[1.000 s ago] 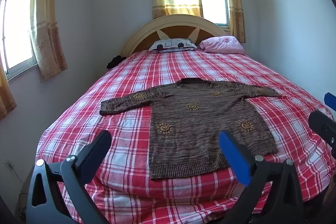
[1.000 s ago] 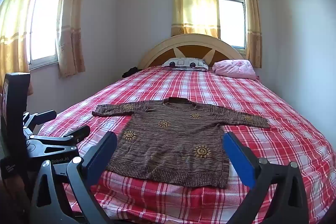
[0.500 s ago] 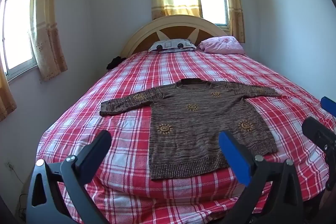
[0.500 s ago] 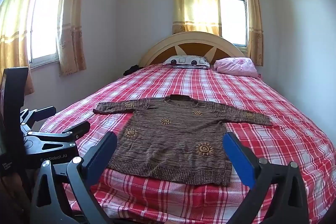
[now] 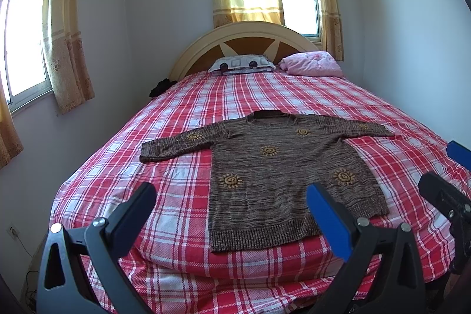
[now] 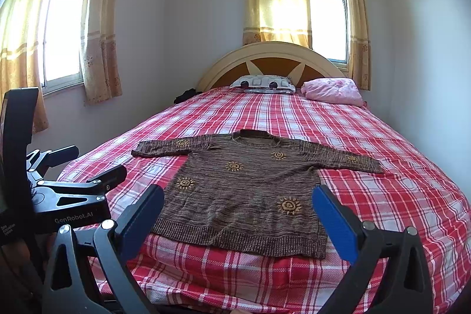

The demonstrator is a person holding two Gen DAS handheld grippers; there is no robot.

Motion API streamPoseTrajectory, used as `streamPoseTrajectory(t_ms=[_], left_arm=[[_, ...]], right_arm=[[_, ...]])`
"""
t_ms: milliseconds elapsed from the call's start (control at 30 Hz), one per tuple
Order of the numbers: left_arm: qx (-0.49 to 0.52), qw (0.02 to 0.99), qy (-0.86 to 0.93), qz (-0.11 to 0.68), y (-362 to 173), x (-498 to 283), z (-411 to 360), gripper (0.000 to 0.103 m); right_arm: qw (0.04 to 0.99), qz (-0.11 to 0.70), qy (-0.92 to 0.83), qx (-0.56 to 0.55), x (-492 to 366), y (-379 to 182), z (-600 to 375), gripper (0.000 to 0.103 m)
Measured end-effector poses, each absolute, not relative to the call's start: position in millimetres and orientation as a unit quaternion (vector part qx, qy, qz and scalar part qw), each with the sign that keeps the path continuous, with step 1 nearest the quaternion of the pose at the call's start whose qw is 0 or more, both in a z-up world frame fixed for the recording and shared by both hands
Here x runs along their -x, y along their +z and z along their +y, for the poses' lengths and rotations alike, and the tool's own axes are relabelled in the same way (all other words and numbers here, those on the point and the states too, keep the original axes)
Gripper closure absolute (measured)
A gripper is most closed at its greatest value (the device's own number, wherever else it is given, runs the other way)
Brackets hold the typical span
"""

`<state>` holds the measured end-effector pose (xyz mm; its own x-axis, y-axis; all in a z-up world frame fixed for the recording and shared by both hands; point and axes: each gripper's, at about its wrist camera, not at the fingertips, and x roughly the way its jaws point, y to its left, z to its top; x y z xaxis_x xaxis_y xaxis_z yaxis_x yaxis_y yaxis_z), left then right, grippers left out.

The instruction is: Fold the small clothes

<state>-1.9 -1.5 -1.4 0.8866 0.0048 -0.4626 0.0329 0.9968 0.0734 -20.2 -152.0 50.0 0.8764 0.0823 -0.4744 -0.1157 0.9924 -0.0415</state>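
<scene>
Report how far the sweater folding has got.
Done: the sweater lies spread flat on the bed, sleeves out. In hand: nothing; the left tongs and right tongs hang open, short of it. Left: every fold.

A coarse knitted sweater (image 5: 282,181) lies on a woven checked cotton bedsheet (image 5: 182,190) before a glossy wooden headboard (image 5: 244,34).

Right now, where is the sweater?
The sweater lies spread flat on the near half of the bed, hem toward both tools, collar toward the pillows.
</scene>
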Motion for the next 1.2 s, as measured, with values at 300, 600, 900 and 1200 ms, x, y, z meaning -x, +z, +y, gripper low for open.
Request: streamPoseTrajectory(t_ms=[300, 600, 900, 1200], left_arm=[[-0.038, 0.971, -0.008, 0.237, -1.3, 1.7, -1.3, 0.0], [-0.034, 0.971, -0.009, 0.237, 1.1, 0.9, -2.3, 0.0], [-0.033, 0.971, -0.008, 0.237, 2.8, 1.5, -2.0, 0.0], [-0.032, 0.971, -0.008, 0.236, 3.7, 1.5, -1.3, 0.0]], right_arm=[[0.967, 0.246, 0.05, 0.032, 19.2, 49.0, -154.5, 0.002], [0.968, 0.246, 0.045, 0.031, 16.6, 47.3, -155.8, 0.002], [0.967, 0.249, 0.042, 0.031, 14.9, 45.2, -156.0, 0.002], [0.966, 0.252, 0.042, 0.029, 13.4, 43.4, -157.0, 0.002]])
